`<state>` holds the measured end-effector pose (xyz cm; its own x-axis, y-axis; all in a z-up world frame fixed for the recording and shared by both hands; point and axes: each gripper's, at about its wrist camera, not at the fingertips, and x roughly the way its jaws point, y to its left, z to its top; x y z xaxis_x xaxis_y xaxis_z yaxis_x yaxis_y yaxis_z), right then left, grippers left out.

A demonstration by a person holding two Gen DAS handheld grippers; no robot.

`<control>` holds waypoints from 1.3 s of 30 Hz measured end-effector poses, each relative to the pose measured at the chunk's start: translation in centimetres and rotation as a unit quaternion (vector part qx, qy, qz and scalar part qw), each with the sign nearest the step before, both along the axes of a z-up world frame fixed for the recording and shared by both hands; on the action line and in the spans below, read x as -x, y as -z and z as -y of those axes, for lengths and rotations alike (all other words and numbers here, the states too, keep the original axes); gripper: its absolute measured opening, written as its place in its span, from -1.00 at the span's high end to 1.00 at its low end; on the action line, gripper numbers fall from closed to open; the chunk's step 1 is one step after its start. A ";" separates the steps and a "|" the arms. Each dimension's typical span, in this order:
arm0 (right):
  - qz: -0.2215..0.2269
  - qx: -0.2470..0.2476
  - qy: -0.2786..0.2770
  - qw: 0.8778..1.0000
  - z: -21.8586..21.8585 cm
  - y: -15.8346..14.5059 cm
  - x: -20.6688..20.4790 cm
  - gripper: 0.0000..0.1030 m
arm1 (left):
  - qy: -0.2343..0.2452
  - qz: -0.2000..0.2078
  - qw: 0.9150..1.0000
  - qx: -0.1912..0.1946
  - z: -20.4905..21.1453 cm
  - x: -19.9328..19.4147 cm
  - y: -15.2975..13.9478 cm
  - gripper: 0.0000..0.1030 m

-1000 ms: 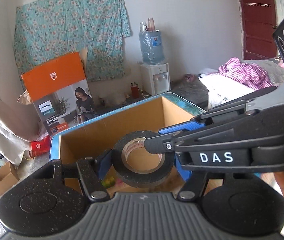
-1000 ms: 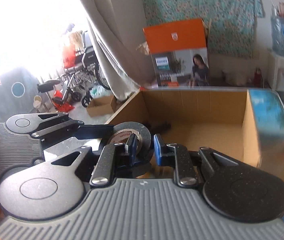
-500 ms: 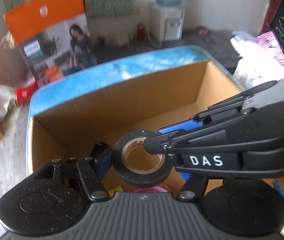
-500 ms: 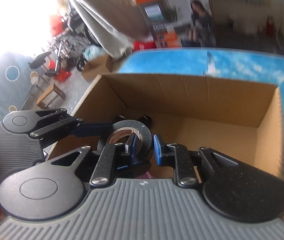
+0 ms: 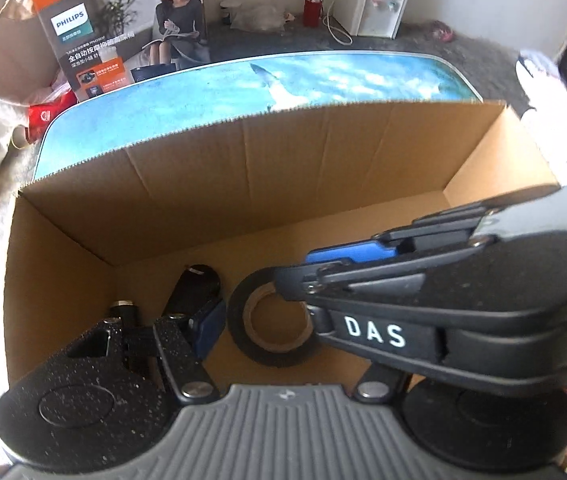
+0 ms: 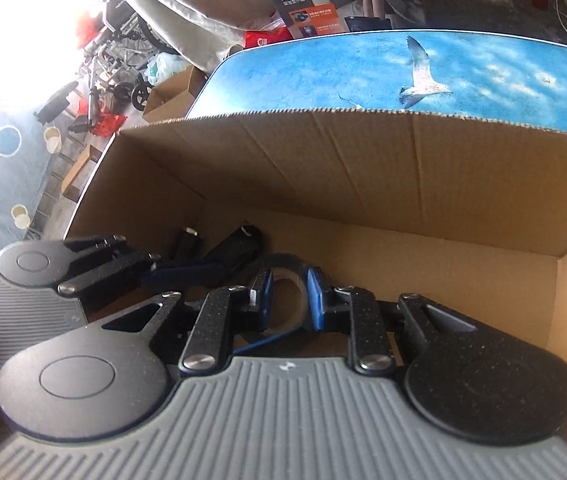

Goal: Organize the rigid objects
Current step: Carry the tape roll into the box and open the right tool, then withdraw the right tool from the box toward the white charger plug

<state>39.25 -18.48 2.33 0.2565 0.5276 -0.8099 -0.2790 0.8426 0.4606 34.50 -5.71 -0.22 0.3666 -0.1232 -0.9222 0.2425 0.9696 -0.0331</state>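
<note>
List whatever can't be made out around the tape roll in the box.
- Left wrist view: the right tongs cover the tape roll on its right side and one finger of the left tongs; grip unclear.
- Right wrist view: the right tongs hide the roll's lower half.
- Both views: dark items in the cardboard box, half covered by the left tongs, unidentifiable.

The cardboard box point(image 5: 219, 184) is made of matt brown corrugated board, with a sawtooth-cut top edge. The roll of black tape point(image 5: 273, 320) is seen as smooth, slightly glossy vinyl wound on a tan paper core. The left gripper point(image 5: 259, 322) is built of speckled, rough-textured black plastic (with a ribbed grey body), and bright metal rivets are set into it. The right gripper point(image 6: 287, 294) is finished likewise, with glossy blue fingertips point(image 6: 315, 298). A glossy printed sky pattern covers the table point(image 6: 323, 80).
</note>
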 end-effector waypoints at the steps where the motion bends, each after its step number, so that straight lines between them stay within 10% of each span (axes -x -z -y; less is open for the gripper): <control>1: 0.002 -0.003 0.004 1.000 0.1 -0.1 0.0 0.63 | 0.000 0.005 1.000 0.000 0.0 0.2 -0.3 -0.40; 11: 0.104 -0.095 0.050 0.989 4.8 -6.5 7.0 0.40 | 0.033 0.101 0.994 0.028 0.3 5.9 -6.3 -0.66; 18: 0.230 -0.114 0.102 0.961 9.5 -11.6 19.1 -0.58 | 0.066 0.195 0.977 0.050 0.0 13.3 -10.9 -0.69; 26: 0.297 -0.035 0.145 0.943 10.8 -11.6 30.1 -0.98 | 0.089 0.254 0.963 0.028 0.9 22.8 -10.0 -0.95; 33: 0.319 0.087 0.149 0.932 9.9 -9.9 35.1 -0.98 | 0.069 0.216 0.971 0.076 1.4 27.6 -5.9 -1.00; 39: 0.365 0.202 0.139 0.898 9.0 -8.6 37.4 -0.98 | 0.064 0.175 0.973 0.136 1.2 28.2 -3.3 -1.00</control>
<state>1.84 -27.47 10.96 0.8736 0.0607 -0.4828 -0.1342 0.9838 -0.1192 6.30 -6.92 3.10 0.6175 -0.4111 -0.6706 0.4032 0.8974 -0.1789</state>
